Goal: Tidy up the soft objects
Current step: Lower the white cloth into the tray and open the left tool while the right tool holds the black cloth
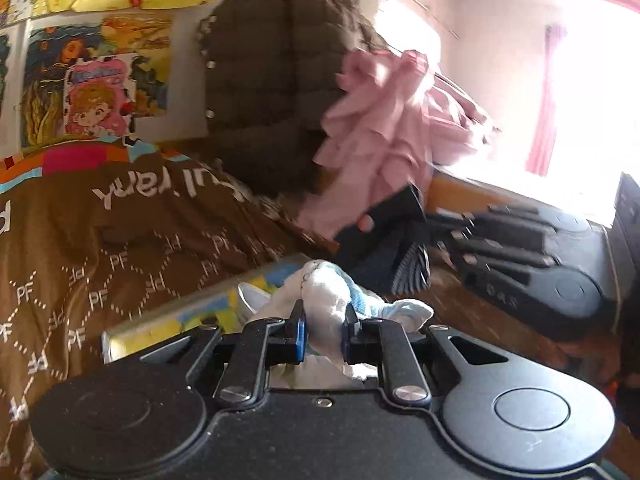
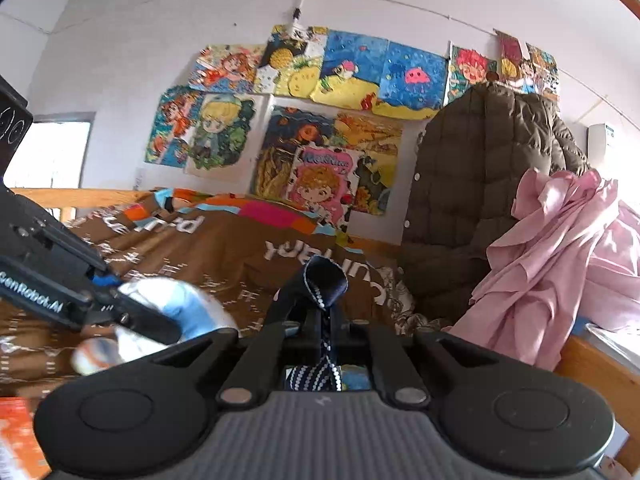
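Both jaws clamp cloth, seemingly raised.

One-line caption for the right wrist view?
Right gripper clamps a navy dotted cloth above the brown bedspread; left gripper holds a white-blue cloth.

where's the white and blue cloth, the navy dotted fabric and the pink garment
white and blue soft cloth (image 1: 324, 312), left wrist view, on its bunched middle between the fingers
navy dotted fabric strip (image 2: 324, 280), right wrist view, on its upper loop
crumpled pink garment (image 2: 560, 248), right wrist view, on its draped folds
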Tool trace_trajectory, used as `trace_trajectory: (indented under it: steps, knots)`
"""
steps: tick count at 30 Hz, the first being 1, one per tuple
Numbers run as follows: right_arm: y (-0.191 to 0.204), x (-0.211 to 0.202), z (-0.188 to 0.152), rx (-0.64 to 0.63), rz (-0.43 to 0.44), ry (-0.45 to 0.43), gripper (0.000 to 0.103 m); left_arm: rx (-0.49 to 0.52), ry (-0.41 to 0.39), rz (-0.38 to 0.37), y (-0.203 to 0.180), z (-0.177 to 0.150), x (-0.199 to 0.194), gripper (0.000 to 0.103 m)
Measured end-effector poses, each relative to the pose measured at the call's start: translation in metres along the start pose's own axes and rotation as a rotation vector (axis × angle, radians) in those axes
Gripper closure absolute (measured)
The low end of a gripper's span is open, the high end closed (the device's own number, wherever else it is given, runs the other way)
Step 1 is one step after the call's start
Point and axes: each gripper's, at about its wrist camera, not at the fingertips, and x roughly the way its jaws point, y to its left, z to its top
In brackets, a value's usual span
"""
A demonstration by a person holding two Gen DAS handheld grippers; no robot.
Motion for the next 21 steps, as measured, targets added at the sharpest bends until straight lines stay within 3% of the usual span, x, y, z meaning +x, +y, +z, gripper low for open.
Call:
trace_trajectory:
  steps: [6,10,21]
  knots:
    - [-0.015,0.048,-0.012,0.011,-0.045,0.053,0.099,-0.054,-0.065,0.028,0.026,0.011,0.055,0.086]
    - [-0.019,0.077,-0.017,0.016,-0.069,0.135,0.099,-0.104,-0.071,0.033,0.037,0.009,0.085,0.085]
    - [-0.020,0.136,-0.029,0.067,-0.103,0.366,0.099,-0.148,0.067,0.047,0.067,0.007,0.131,0.084]
